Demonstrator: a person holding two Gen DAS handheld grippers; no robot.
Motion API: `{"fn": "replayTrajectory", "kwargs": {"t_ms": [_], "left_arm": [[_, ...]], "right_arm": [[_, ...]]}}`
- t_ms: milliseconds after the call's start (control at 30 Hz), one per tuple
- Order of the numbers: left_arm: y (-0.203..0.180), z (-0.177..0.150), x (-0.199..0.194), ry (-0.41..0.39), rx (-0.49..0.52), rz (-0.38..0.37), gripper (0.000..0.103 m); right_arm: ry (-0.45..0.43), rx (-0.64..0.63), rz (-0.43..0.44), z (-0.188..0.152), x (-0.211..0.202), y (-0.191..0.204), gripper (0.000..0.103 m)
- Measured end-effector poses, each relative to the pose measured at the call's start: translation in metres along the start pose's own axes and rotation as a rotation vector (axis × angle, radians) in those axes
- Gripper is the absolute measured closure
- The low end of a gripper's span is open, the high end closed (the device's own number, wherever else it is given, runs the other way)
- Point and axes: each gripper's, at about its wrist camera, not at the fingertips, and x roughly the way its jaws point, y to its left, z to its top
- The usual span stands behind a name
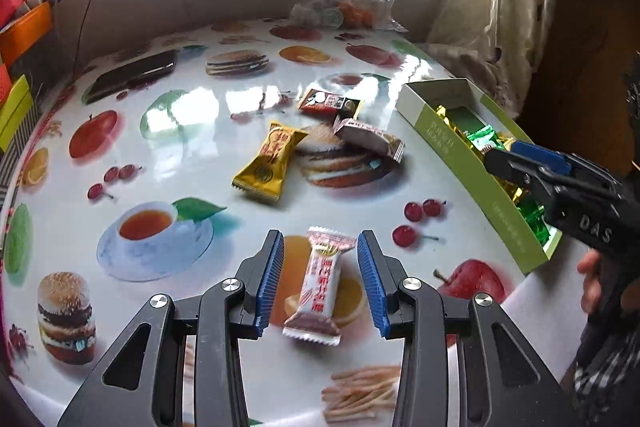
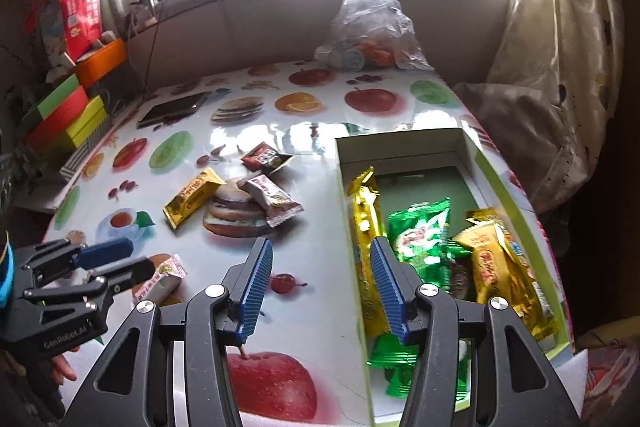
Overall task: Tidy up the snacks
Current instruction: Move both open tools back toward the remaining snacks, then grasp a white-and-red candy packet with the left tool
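My left tongs [image 1: 320,279] stand part-open astride the pink-and-white wafer packet [image 1: 318,287], which lies flat on the tabletop [image 1: 240,115]; the blue pads [image 1: 272,279] are not touching it on either side. To grip well I would sink a little lower, keep the packet centred and lengthwise between the pads, then squeeze across its middle rather than its crimped ends. My right tongs [image 2: 320,291] are wide and empty, straddling the near wall of the green box [image 2: 400,143], where gold and green snacks already lie. Beyond the left tongs wait the gold packet [image 1: 266,163] and two brown ones.
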Motion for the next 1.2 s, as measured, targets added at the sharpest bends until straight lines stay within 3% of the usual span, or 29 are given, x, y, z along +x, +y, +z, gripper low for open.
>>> {"fn": "replayTrajectory", "kwargs": {"t_ms": [600,1133,1200], "left_arm": [[0.000,-0.021,0.024,0.092,0.038,0.031,0.063],[-0.004,-0.018,0.029,0.070,0.072,0.093,0.064],[-0.003,-0.019,0.029,0.066,0.068,0.095,0.069]], "right_arm": [[0.029,-0.050,0.028,0.004,0.017,0.022,0.048],[0.059,-0.077,-0.003,0.010,0.031,0.029,0.048],[0.058,-0.080,-0.002,0.010,0.031,0.031,0.048]]}}
